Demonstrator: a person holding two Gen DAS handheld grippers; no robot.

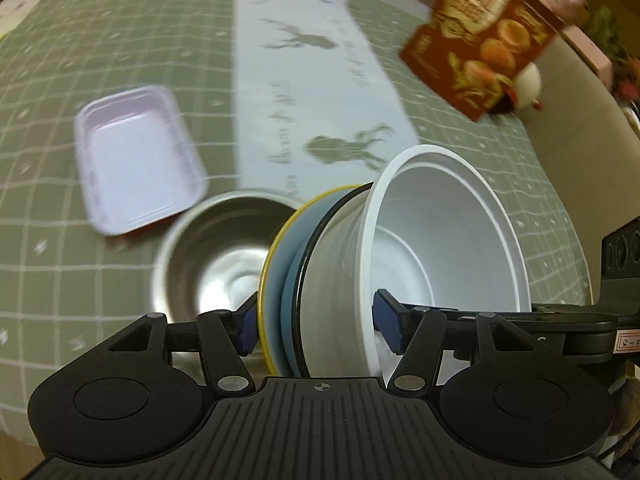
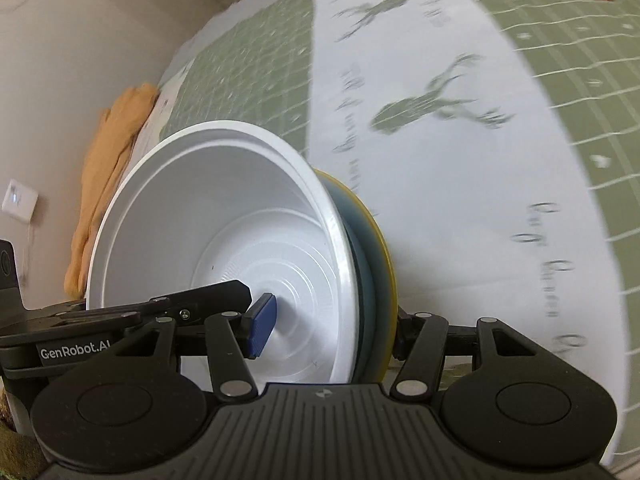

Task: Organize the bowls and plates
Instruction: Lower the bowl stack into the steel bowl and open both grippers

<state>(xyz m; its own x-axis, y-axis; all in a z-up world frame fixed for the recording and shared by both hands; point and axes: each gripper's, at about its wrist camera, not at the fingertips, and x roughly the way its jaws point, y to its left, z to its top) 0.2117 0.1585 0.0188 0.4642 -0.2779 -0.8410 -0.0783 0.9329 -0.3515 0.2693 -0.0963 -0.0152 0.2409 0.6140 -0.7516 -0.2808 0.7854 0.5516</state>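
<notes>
Bowls and plates sit nested on edge: one white bowl, one black-rimmed dish and one yellow-rimmed blue plate. Both grippers pinch this stack, the left gripper and the right gripper, jaws spread only its thickness. At 10 o'clock lie one steel bowl and one pink tray.
</notes>
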